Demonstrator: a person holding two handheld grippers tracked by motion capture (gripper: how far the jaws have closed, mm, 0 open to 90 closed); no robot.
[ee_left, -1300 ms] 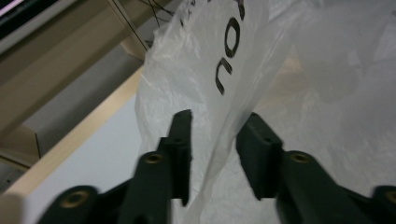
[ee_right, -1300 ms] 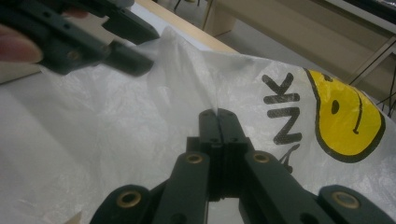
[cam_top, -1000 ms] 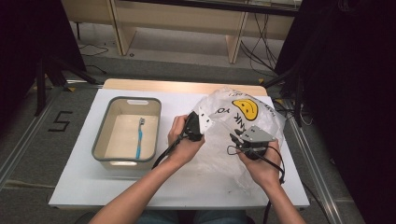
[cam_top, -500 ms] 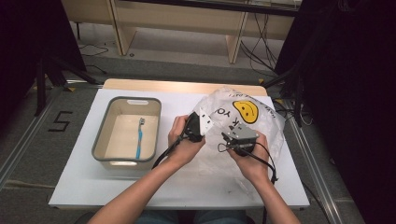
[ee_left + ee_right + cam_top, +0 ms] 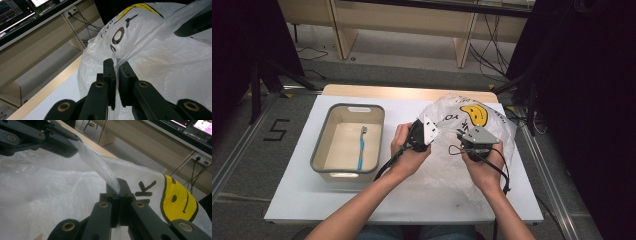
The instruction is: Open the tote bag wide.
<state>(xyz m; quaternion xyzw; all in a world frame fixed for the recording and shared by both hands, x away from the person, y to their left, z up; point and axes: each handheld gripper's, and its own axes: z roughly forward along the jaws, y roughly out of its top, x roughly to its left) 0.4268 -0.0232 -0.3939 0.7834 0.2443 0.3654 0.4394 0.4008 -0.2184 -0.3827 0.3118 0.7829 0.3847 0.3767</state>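
Observation:
A white plastic bag [image 5: 451,167] with a yellow smiley face lies crumpled on the right half of the white table [image 5: 312,205]. Both hands hold grippers over its middle. My left gripper [image 5: 117,65] pinches a strip of the bag's film. Its jaws have just been opening a touch, with the film still between them. My right gripper [image 5: 119,185] has just been closing and is shut on the other end of that strip. The strip runs taut between the two. In the high view the left gripper [image 5: 426,133] and right gripper [image 5: 464,140] sit close together.
A grey-rimmed tub [image 5: 323,150] stands on the left of the table with a blue toothbrush [image 5: 361,150] lying inside. A wooden strip [image 5: 402,92] runs along the table's far edge. Cables lie on the floor beyond it.
The right hand has shifted a little to the left, toward the left hand, and slightly up the table. The left hand has stayed put on the bag.

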